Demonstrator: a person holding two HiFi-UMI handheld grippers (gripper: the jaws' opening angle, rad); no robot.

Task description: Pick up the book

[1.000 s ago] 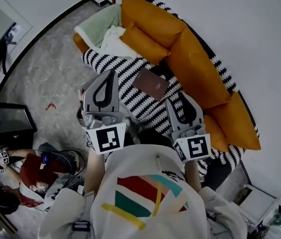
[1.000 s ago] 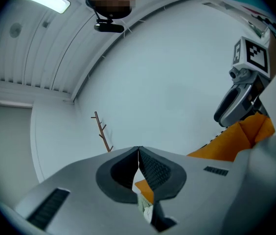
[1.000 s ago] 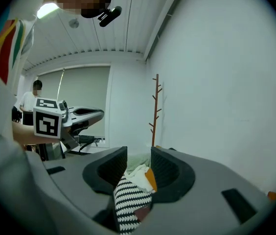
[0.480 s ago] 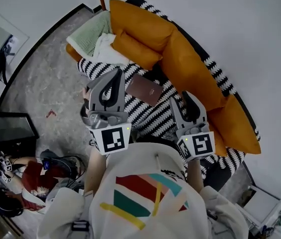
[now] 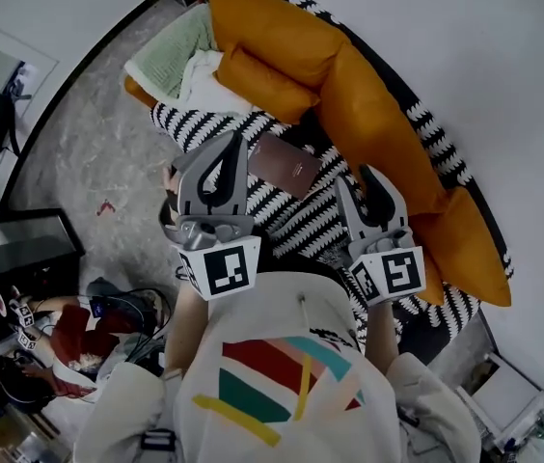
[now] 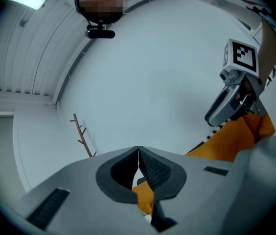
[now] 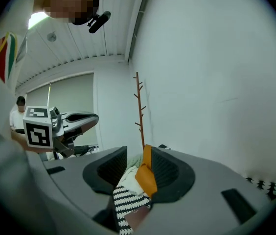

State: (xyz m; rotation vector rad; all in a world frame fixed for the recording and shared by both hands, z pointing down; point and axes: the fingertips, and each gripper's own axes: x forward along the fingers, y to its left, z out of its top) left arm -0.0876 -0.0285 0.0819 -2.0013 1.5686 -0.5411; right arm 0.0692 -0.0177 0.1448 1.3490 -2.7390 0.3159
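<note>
On the striped blanket [image 5: 296,222] of the orange sofa [image 5: 368,104], the book [image 5: 286,165] lies flat between the left gripper [image 5: 234,140], jaws pressed together on nothing, and the right gripper [image 5: 363,176], jaws barely parted and empty (best opened wide, then slid onto one edge).

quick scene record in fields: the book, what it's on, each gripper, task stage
book: brown book, lying flat, not gripped
under it: black-and-white striped blanket on orange sofa
left gripper: jaws shut, empty, near the book's left edge in the head view
right gripper: jaws a narrow gap apart, empty, to the book's right in the head view
task stage: book not yet picked up
</note>
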